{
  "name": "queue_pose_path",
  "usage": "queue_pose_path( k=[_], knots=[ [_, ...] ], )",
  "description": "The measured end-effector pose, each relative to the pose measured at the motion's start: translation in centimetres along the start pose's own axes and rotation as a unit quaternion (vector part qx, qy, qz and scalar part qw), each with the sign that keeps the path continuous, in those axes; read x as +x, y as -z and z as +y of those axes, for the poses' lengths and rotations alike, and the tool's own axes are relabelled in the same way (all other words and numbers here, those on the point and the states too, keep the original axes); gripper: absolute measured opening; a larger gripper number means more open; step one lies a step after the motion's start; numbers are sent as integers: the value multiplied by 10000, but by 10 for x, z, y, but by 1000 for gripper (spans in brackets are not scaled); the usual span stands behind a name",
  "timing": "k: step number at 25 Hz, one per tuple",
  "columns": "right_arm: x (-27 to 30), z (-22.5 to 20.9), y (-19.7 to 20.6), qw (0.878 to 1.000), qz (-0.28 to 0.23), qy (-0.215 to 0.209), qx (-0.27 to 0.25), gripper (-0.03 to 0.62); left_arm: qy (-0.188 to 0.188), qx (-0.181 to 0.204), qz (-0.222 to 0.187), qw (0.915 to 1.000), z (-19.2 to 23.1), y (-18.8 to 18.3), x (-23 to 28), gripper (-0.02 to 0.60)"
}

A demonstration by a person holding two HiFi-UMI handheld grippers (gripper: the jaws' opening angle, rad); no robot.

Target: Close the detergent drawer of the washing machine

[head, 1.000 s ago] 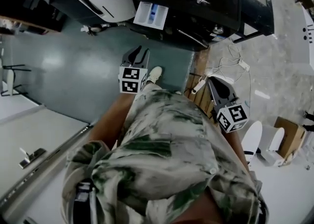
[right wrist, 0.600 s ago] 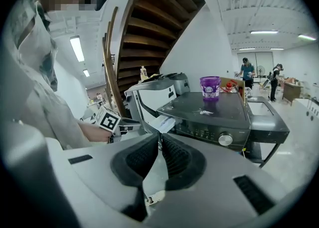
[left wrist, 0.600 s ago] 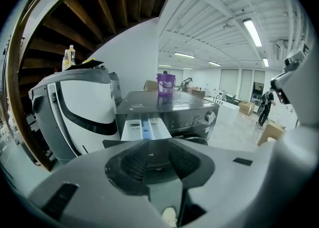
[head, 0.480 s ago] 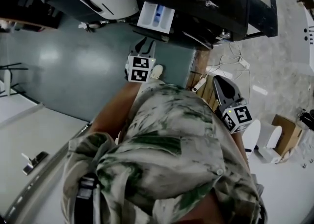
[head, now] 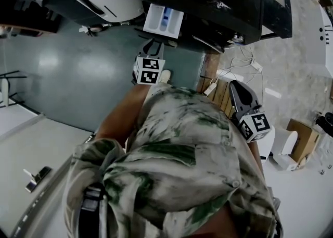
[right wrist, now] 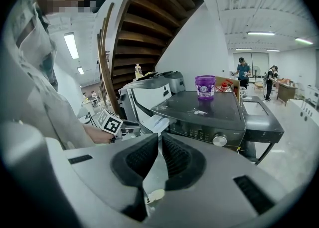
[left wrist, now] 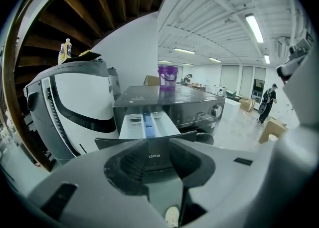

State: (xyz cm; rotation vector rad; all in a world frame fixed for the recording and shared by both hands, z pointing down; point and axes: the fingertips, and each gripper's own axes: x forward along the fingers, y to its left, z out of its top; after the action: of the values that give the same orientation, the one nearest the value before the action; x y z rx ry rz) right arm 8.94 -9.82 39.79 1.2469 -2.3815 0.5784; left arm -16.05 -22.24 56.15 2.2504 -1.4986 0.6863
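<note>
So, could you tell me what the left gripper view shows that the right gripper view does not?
Only the left gripper view looks straight into the open detergent drawer, showing its blue insert, past the left gripper's empty jaws, which have just been opening. Only the right gripper view shows the person's arm and the left gripper's marker cube. Both show the washing machine, the purple bucket on it and the white machine beside it.

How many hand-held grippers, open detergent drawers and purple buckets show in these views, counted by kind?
Hand-held grippers: 2, the left hand-held gripper and the right hand-held gripper
Open detergent drawer: 1
Purple bucket: 1
Total: 4
</note>
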Motion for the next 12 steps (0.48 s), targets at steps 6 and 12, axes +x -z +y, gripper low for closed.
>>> queue_pose_path(
  k=[6, 12],
  knots=[
    [1, -5, -3, 10000, 0, 85, 40, 46, 23, 31, 80, 10000, 3, 1, 10, 127],
    [3, -10, -3, 9998, 4, 180, 101, 46, -7, 84, 130, 9999, 8, -1, 18, 127]
  ],
)
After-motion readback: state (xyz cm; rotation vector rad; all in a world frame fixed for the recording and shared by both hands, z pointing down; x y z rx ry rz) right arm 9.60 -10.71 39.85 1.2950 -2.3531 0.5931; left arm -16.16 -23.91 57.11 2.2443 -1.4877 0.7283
